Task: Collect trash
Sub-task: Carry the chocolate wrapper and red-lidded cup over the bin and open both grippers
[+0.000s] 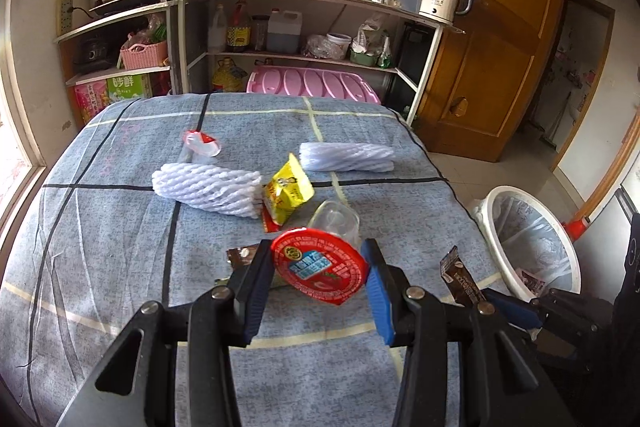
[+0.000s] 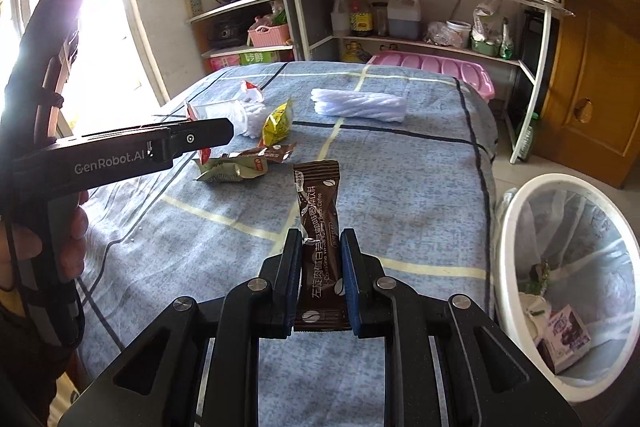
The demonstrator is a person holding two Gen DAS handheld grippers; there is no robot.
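Note:
My left gripper (image 1: 318, 263) is shut on a clear plastic cup with a red foil lid (image 1: 319, 269), held above the blue checked tablecloth (image 1: 100, 227). My right gripper (image 2: 320, 243) is shut on a brown coffee sachet (image 2: 320, 227), held upright over the table; the sachet also shows in the left wrist view (image 1: 458, 277). On the cloth lie two white foam nets (image 1: 206, 189) (image 1: 346, 157), a yellow snack wrapper (image 1: 288, 189), a torn red-and-white lid (image 1: 202, 143) and crumpled wrappers (image 2: 232, 169). The white trash bin (image 2: 508, 239) stands on the floor to the table's right.
Shelves (image 1: 280, 57) with bottles, pots, a kettle and a pink crate stand behind the table. A wooden door (image 1: 508, 27) is at the right, a window (image 2: 60, 27) at the left. The bin holds a small carton (image 2: 564, 341) and scraps.

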